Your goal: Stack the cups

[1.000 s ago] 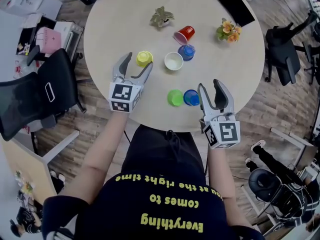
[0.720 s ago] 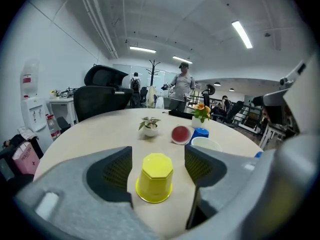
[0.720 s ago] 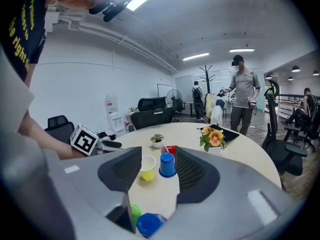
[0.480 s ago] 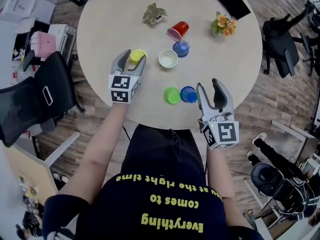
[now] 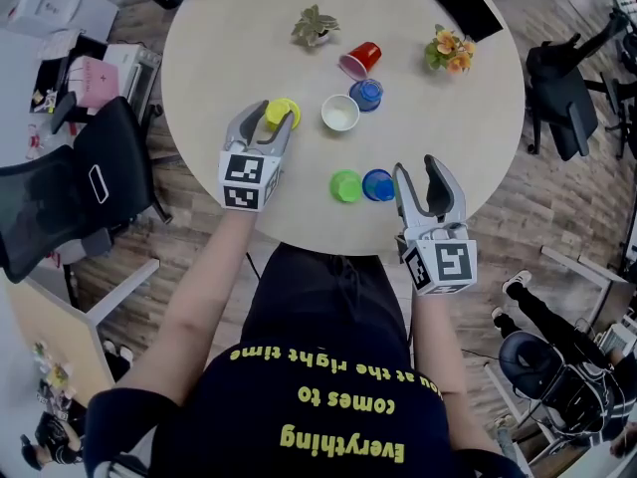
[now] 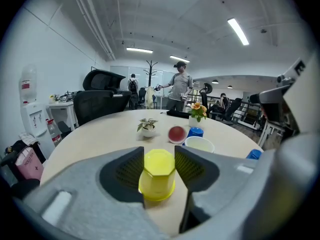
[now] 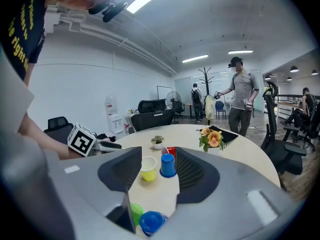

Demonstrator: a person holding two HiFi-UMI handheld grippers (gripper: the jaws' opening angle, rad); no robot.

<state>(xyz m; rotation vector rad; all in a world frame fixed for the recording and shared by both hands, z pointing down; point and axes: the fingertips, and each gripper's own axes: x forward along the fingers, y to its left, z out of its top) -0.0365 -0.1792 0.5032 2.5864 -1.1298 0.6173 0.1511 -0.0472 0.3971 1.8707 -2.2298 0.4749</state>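
Our left claw is closing round the upturned yellow cup, which stands on the surface between its pads; they seem to touch its sides. Our right claw hovers half-open and empty, the blue cup and green cup just beside its left jaw.

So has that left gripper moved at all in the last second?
Yes. Against the yellow cup, which stands still on the table, the left gripper has pushed forward; the cup now sits deeper between its closing jaws.
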